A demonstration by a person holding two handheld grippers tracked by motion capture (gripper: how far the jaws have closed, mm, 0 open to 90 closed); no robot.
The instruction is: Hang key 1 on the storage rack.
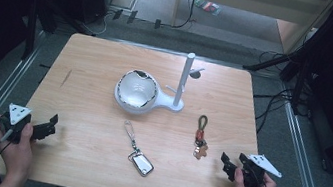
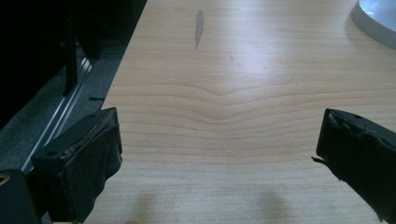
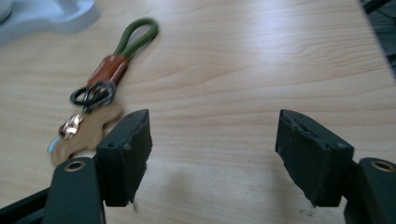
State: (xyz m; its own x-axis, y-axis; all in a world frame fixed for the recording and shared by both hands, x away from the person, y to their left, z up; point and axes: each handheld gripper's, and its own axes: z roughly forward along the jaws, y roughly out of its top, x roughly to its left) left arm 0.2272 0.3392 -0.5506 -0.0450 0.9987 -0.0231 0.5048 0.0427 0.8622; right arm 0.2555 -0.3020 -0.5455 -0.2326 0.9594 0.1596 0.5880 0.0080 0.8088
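Idling at near corners: left gripper and right gripper both spread, empty; two keychains near the hook stand, likely awaiting hanging.

- Table fills frame centre; bowl sits at its middle, slightly above centre.
- Peg stand just right of bowl, touching it.
- Keychain with strap loop lower right of stand.
- Key fob on chain below bowl, lower centre.
- Left gripper at lower-left table edge, right gripper lower right, near strap keychain.
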